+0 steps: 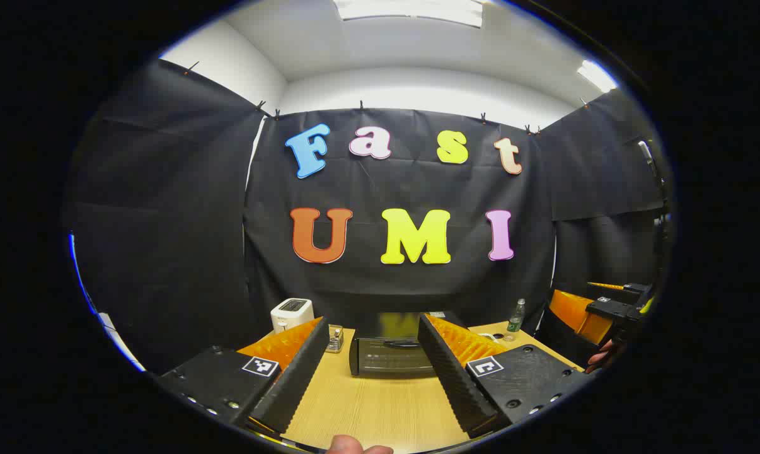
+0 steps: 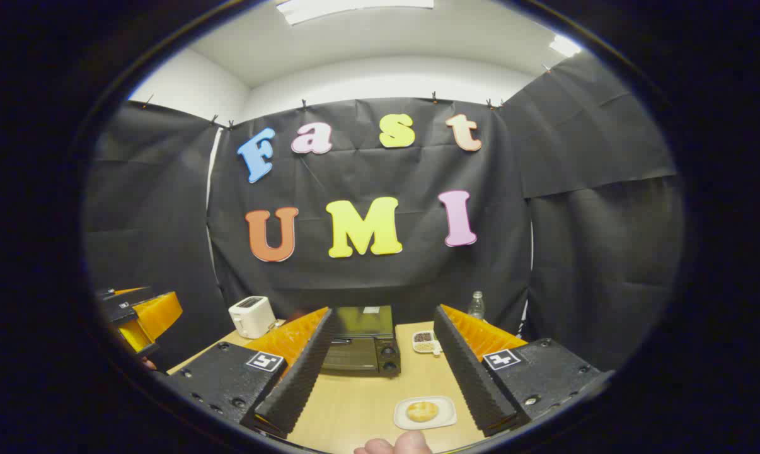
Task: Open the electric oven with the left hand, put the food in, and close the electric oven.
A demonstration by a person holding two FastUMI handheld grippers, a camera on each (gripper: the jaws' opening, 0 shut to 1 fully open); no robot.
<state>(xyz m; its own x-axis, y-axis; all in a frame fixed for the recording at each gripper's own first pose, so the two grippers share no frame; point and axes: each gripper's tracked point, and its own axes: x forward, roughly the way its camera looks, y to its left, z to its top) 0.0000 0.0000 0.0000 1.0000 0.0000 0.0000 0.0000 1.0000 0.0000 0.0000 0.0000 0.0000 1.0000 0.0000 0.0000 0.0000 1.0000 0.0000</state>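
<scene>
With both sets of jaws spread wide and empty, the left gripper (image 1: 372, 366) faces the closed electric oven (image 1: 389, 354) across the worktop (image 1: 380, 410), so it should approach the door handle (image 1: 393, 344) squarely, while the bread roll (image 2: 422, 411) waits on its plate (image 2: 446, 417) before the right gripper (image 2: 380, 372).

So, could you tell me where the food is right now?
In the right gripper view, the bun sits on a white plate on the table, before the closed oven.
</scene>
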